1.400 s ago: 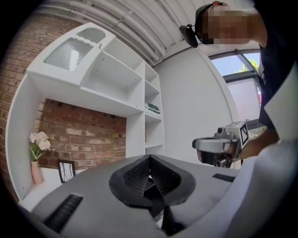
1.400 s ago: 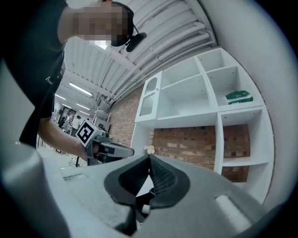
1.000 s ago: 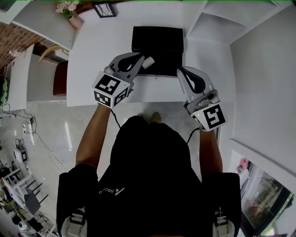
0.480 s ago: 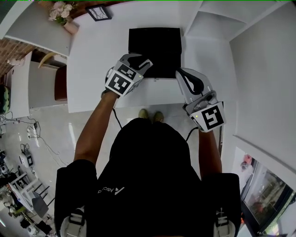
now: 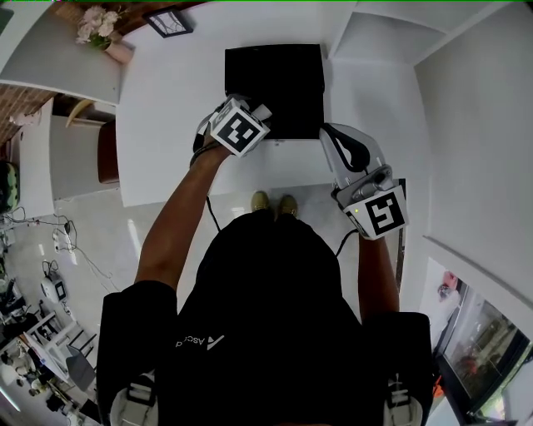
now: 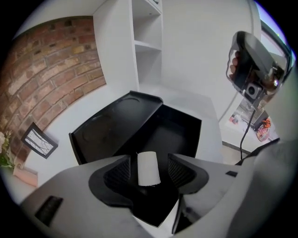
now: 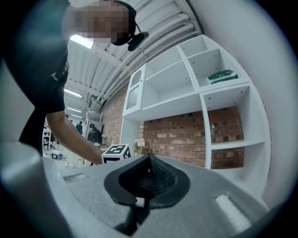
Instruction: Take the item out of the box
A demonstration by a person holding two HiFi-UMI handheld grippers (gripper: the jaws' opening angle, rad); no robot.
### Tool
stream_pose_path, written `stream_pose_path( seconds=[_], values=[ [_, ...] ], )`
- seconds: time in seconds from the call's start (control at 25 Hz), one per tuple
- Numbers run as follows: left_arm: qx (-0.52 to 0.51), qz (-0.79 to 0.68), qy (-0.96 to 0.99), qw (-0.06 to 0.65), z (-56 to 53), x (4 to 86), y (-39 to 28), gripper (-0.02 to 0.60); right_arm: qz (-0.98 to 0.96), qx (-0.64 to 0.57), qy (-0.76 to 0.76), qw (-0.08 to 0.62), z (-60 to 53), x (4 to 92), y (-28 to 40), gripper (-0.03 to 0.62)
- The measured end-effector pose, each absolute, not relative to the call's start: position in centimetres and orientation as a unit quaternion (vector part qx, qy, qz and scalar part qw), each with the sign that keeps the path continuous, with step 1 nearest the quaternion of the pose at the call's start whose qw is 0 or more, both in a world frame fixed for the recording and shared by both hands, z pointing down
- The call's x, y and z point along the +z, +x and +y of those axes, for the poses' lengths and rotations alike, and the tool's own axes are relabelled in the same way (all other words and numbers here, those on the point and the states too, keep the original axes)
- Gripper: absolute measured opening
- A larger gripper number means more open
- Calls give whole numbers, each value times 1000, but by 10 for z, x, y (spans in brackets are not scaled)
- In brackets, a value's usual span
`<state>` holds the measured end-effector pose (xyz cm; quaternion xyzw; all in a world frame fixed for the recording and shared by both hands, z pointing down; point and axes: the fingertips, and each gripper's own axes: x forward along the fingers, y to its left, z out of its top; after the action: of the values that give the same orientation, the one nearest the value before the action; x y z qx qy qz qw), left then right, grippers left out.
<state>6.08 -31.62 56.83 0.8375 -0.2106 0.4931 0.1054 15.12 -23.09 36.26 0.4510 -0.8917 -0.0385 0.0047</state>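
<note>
A black box (image 5: pixel 275 79) stands open on the white table (image 5: pixel 166 108); in the left gripper view its lid (image 6: pixel 114 125) leans back to the left of the dark inside (image 6: pixel 174 132). My left gripper (image 5: pixel 254 111) hangs over the box's front edge. Its jaws are opening, with a small white roll (image 6: pixel 148 169) between them and a gap on each side. Neither pad touches the roll. I cannot tell whether it rests on anything. My right gripper (image 5: pixel 329 133) sits at the box's front right corner, shut and empty, pointing up at the shelves.
A white shelf unit (image 7: pixel 209 102) stands against a brick wall (image 6: pixel 51 79) behind the table. A small picture frame (image 5: pixel 169 20) and a pot of flowers (image 5: pixel 100 33) stand at the table's far left. The table's front edge (image 5: pixel 250 190) is just behind the grippers.
My left gripper moved forward from in front of the box to over it, carrying the white roll. Its jaws went from shut on the roll to apart. The right gripper has barely moved.
</note>
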Motion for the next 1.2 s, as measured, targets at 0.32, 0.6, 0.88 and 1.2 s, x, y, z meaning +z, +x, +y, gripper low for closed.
stream_pose_path(
  seconds=[0.32, 0.6, 0.88, 1.2],
  values=[
    [556, -181, 802, 118, -317, 605, 58, 245, -885, -27, 465, 2, -234, 372, 158, 2],
    [585, -182, 781, 117, -323, 617, 57, 244, -875, -8, 485, 0, -232, 380, 170, 2],
    [609, -176, 769, 86, -325, 625, 51, 173, -867, -2, 498, 3, -233, 388, 178, 2],
    [572, -187, 794, 85, -322, 609, 54, 172, -868, 5, 496, 7, -232, 392, 171, 2]
  ],
)
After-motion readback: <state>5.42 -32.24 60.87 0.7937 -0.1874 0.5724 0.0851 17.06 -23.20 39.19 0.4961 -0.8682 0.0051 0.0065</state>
